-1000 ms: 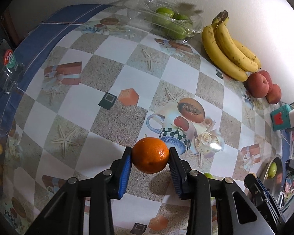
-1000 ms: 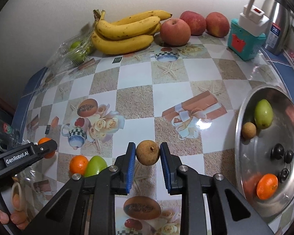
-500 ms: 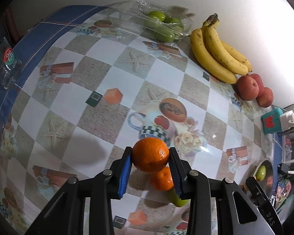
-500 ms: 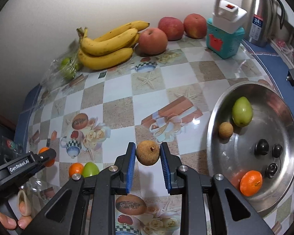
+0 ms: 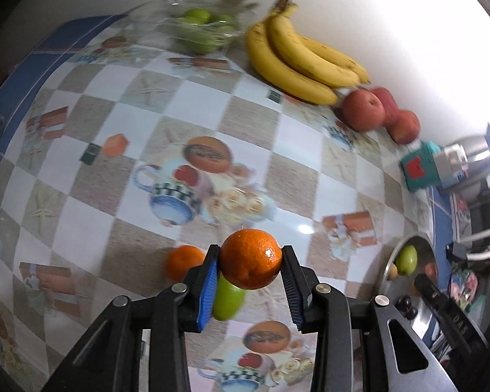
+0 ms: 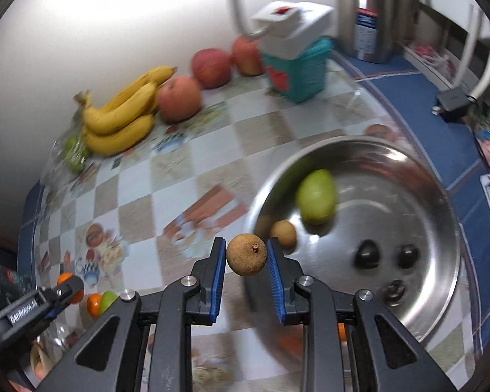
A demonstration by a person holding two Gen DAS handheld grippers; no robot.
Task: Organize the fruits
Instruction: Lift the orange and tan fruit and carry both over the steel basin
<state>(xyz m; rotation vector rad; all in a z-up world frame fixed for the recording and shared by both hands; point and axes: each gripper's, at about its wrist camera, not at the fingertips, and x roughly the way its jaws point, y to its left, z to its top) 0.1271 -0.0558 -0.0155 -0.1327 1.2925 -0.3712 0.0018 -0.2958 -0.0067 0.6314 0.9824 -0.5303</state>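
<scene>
Two grippers each clamp a fruit: the right gripper (image 6: 246, 259) pinches a small round brown longan (image 6: 246, 254) at the near rim of the round steel bowl (image 6: 447, 254); the left gripper (image 5: 250, 269) grips a glossy orange tangerine (image 5: 251, 258) left of that bowl, above the checkered tablecloth (image 5: 199, 104).

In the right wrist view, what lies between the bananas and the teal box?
Three red apples in a row along the wall, between the bananas and the teal box, in the right wrist view.

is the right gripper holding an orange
No, the right gripper is shut on a small brown round fruit, above the rim of the steel bowl.
</scene>
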